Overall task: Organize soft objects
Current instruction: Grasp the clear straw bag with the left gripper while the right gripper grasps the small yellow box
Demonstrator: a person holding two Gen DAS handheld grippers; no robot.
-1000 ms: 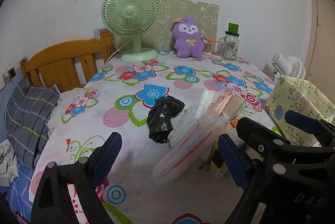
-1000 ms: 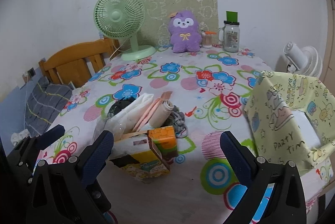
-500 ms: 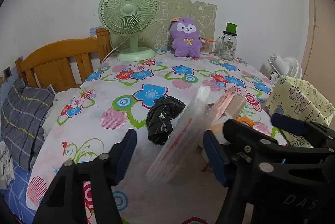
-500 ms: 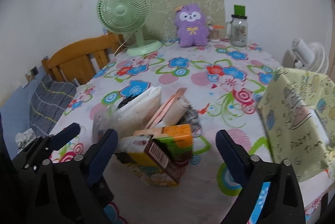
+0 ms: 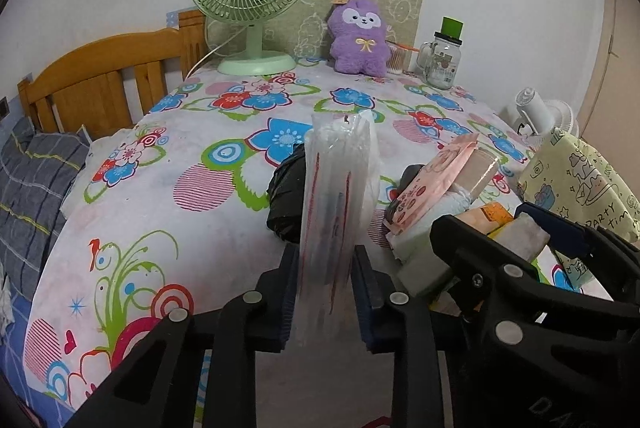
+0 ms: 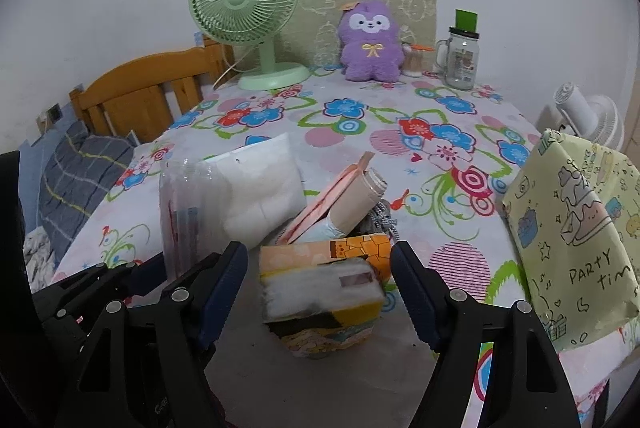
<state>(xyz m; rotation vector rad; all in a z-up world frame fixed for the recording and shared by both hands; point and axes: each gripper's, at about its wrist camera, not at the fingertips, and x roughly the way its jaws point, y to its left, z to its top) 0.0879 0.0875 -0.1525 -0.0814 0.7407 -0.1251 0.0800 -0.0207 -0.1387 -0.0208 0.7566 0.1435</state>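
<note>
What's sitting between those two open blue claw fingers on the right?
In the right wrist view, a small orange-and-yellow box stuffed with soft white padding stands between the right claw's fingers, untouched on either side.

Purple plush toy (image 6: pixel 372 41), pale green fan (image 6: pixel 246 15), tablecloth (image 6: pixel 400 139) with bright flower print

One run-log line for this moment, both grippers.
left gripper: shut on clear plastic packet | right gripper: open, straddling orange box | table

The yellow gift bag (image 6: pixel 568 232) reads "PARTY TIM".
</note>
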